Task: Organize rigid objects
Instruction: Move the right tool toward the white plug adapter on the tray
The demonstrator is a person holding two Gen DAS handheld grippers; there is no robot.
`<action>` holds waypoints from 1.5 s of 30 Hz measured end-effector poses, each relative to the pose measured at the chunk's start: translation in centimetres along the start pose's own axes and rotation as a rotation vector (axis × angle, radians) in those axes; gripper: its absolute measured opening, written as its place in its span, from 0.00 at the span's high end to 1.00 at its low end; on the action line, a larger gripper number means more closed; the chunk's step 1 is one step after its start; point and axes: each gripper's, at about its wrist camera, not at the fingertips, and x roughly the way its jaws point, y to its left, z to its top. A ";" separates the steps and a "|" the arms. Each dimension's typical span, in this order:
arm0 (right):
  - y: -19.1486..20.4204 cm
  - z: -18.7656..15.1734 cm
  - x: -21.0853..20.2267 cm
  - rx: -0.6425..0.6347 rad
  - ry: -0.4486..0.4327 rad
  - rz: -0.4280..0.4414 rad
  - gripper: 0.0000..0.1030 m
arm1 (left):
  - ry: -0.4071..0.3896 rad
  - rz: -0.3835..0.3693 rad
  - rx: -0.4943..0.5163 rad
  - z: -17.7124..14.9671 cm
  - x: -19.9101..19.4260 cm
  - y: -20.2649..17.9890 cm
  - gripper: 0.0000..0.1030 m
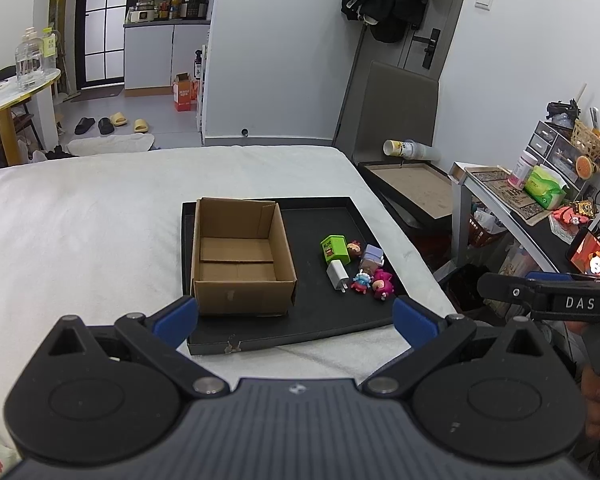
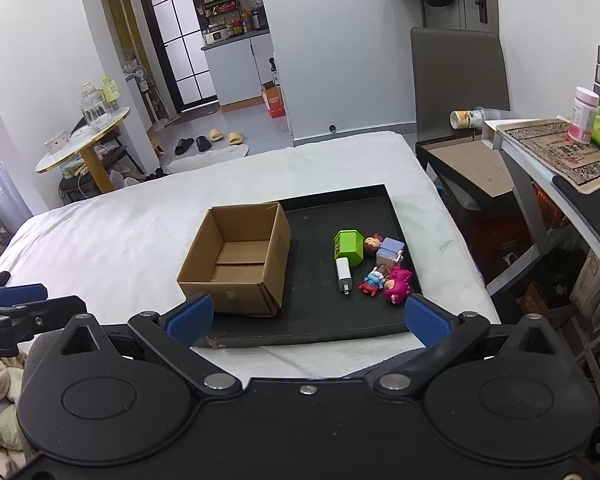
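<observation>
A black tray lies on the white bed. An open, empty cardboard box stands on the tray's left half. On the right half lie a green block toy, a white charger plug, a lilac box toy, a brown-haired figure, a blue-and-red figure and a pink figure. My left gripper hangs open before the tray's near edge, holding nothing. My right gripper is open too, short of the tray.
The bed stretches left and far. A dark side table and a chair stand past the bed's right edge. A cluttered desk runs along the right. A round table stands at the far left.
</observation>
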 end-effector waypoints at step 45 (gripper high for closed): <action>0.3 -0.4 0.2 -0.015 0.001 -0.026 0.00 | 0.006 0.002 -0.009 0.2 0.0 0.4 0.00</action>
